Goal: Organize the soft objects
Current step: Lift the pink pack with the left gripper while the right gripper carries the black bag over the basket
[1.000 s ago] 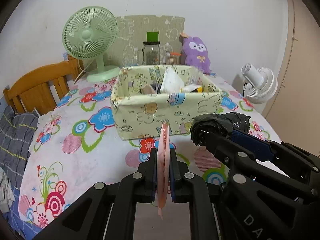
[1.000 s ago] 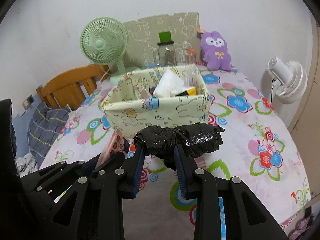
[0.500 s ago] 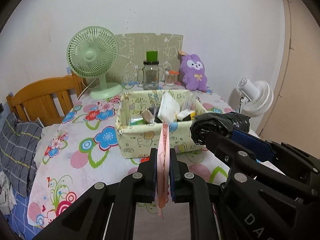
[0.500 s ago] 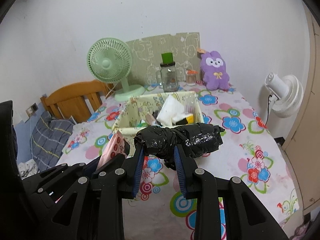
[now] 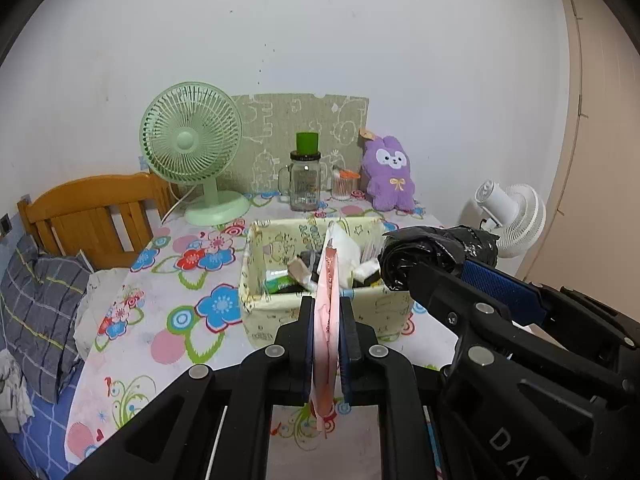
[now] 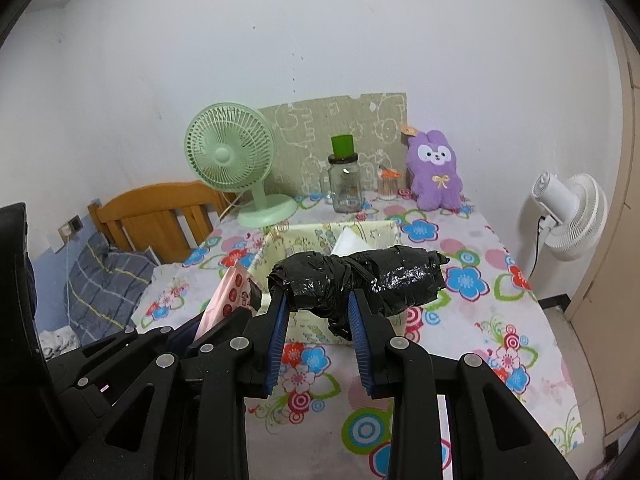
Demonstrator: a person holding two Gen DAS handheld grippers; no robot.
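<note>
My left gripper (image 5: 326, 308) is shut on a thin pink packet (image 5: 327, 344), held edge-on above the near part of the table. My right gripper (image 6: 318, 300) is shut on a black plastic roll (image 6: 360, 280), also seen in the left wrist view (image 5: 432, 250). The pink packet shows in the right wrist view (image 6: 232, 296) at left. A cream patterned fabric basket (image 5: 260, 320) holding white and dark items stands on the floral tablecloth (image 5: 168, 312) ahead of both grippers.
A green desk fan (image 5: 192, 148), a glass jar with a green lid (image 5: 306, 184), a small cup (image 5: 342, 186) and a purple plush rabbit (image 5: 390, 178) stand at the back. A white fan (image 5: 512, 216) stands right, a wooden chair (image 5: 92, 216) left.
Both grippers have pulled back and risen from the basket, still holding their items; the basket now looks smaller and farther away.
</note>
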